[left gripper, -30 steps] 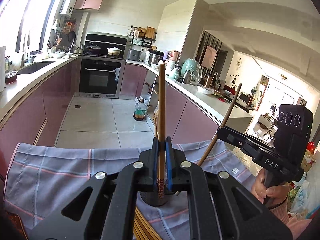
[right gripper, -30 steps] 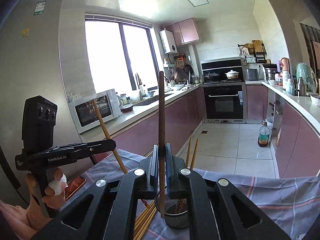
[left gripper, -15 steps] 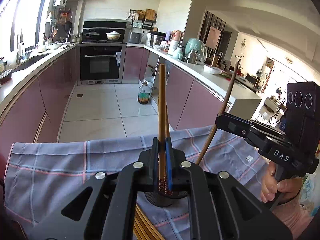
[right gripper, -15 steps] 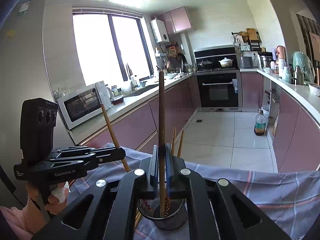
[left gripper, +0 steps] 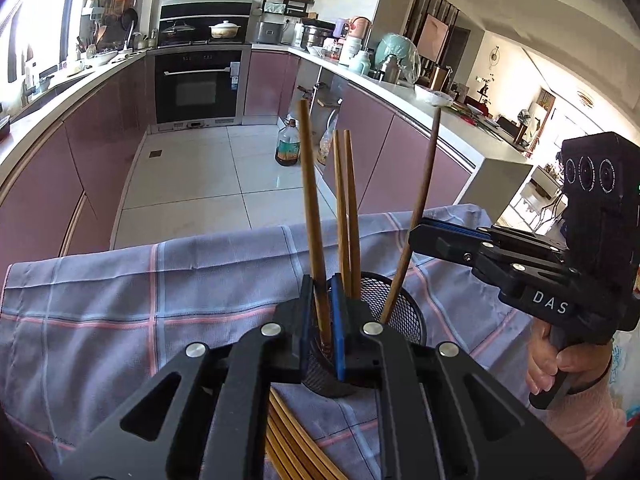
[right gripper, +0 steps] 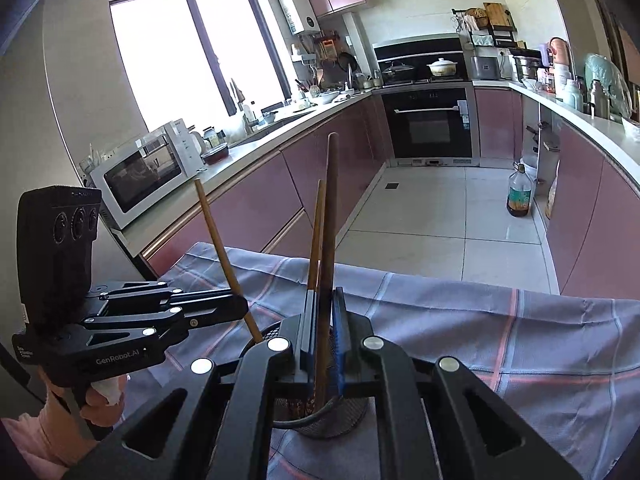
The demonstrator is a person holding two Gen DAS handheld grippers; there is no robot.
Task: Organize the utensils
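Both grippers, left (left gripper: 323,312) and right (right gripper: 323,336), have sunk toward the mesh cup (left gripper: 394,312), each pinching one chopstick (left gripper: 314,216) whose tip now sits inside it, so release looks next.

Black handheld grippers with silver screws, blue-lined fingers (left gripper: 338,332), "DAS" and "GenRobot.AI" lettering, pink sleeves (left gripper: 588,432).

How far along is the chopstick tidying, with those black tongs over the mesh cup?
Done: two chopsticks already stand in the mesh holder. In hand: the left tongs and the right tongs each pinch one chopstick, and, with the lower ends down inside the holder, not yet let go. Left: a bundle of chopsticks lies on the checked cloth.
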